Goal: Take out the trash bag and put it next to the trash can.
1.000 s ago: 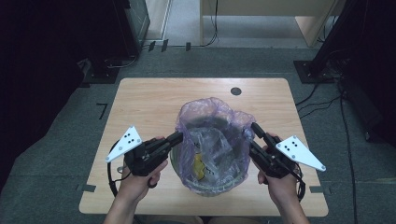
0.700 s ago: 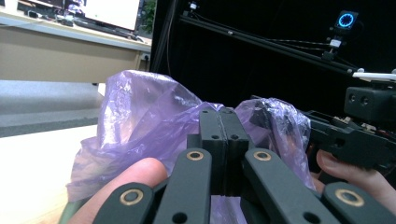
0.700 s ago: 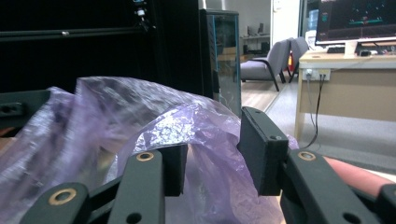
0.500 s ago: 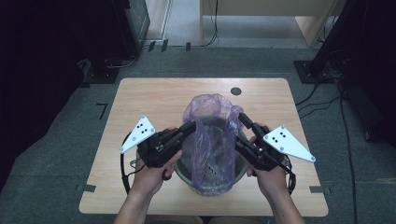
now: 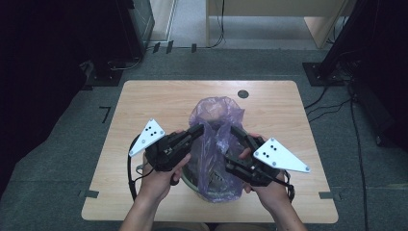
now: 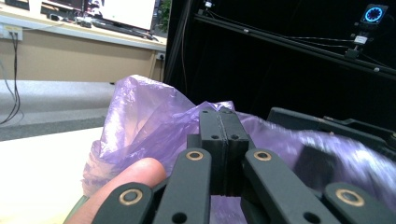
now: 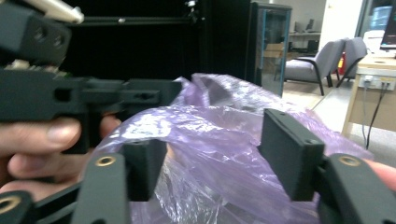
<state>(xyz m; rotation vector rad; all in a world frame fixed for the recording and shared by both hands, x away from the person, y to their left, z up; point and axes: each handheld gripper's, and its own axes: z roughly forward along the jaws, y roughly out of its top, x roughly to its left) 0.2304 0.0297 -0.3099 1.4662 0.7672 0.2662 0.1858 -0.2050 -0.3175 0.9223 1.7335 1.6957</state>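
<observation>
A purple bag (image 5: 217, 144) stands upright near the middle of the front half of the tabletop (image 5: 144, 101), lining a round bin (image 5: 188, 179) whose greenish rim shows at the bag's base. The film is drawn up into a tall, crumpled neck, with its mouth (image 5: 216, 107) open at the top. Dim shapes show through the film low in the bag; what they are cannot be told.

Left tongs (image 5: 198, 129): clenched on a fold of the bag's upper left side. In the left gripper view the tongs (image 6: 223, 140) have jaws pressed flat together with purple film bunched around them; a fingertip (image 6: 135, 175) lies beside the linkage.

Right tongs (image 5: 235, 131): released. In the right gripper view the tongs (image 7: 212, 154) have jaws that stand well apart, straddling the bag's (image 7: 219, 140) right side, with film between the pads. The left tongs' body crosses that view at upper left.
</observation>
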